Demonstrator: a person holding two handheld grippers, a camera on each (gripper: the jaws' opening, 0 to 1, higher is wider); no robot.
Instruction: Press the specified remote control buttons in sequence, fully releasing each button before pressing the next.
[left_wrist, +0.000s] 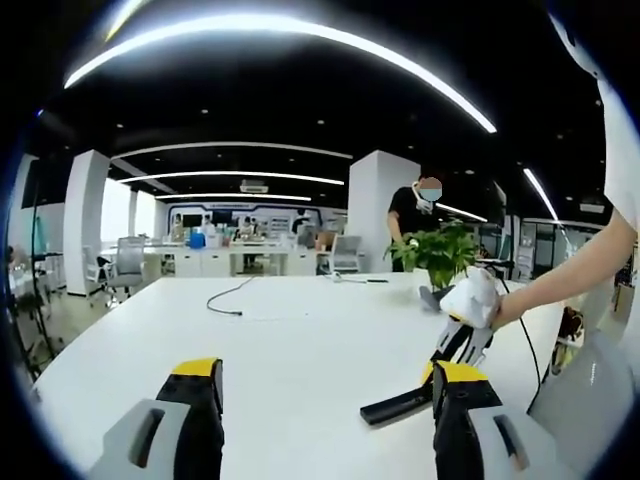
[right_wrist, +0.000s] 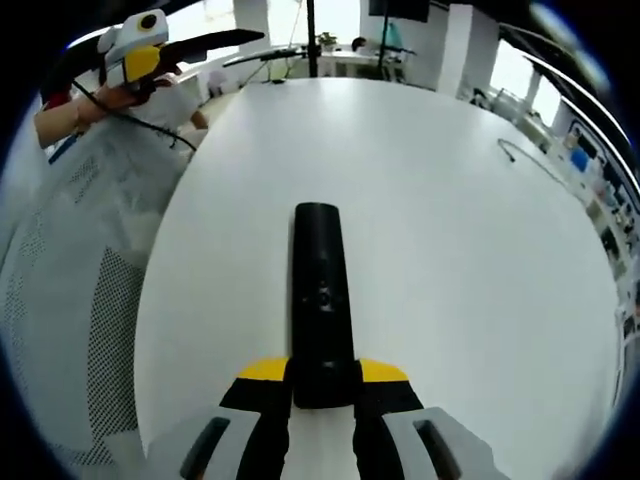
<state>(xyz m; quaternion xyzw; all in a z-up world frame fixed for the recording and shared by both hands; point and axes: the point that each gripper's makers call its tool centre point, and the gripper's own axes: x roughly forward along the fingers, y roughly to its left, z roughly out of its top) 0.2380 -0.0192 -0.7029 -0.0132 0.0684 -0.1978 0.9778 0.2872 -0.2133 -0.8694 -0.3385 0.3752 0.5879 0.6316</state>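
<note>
My right gripper (right_wrist: 322, 385) clamps the near end of the remote (right_wrist: 321, 300).
I hold its 2 jaws shut on that slim, matte black bar so it lies steady on the smooth white table (right_wrist: 450, 230), buttons up; my left gripper (left_wrist: 325, 395), jaws open and empty, hovers beside the remote, probably ready to press.

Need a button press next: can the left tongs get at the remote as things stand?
Probably yes. The remote lies on the white table, its near end clamped in the right tongs, its top face uncovered. The left tongs are open, with bare table between them and it.
</note>
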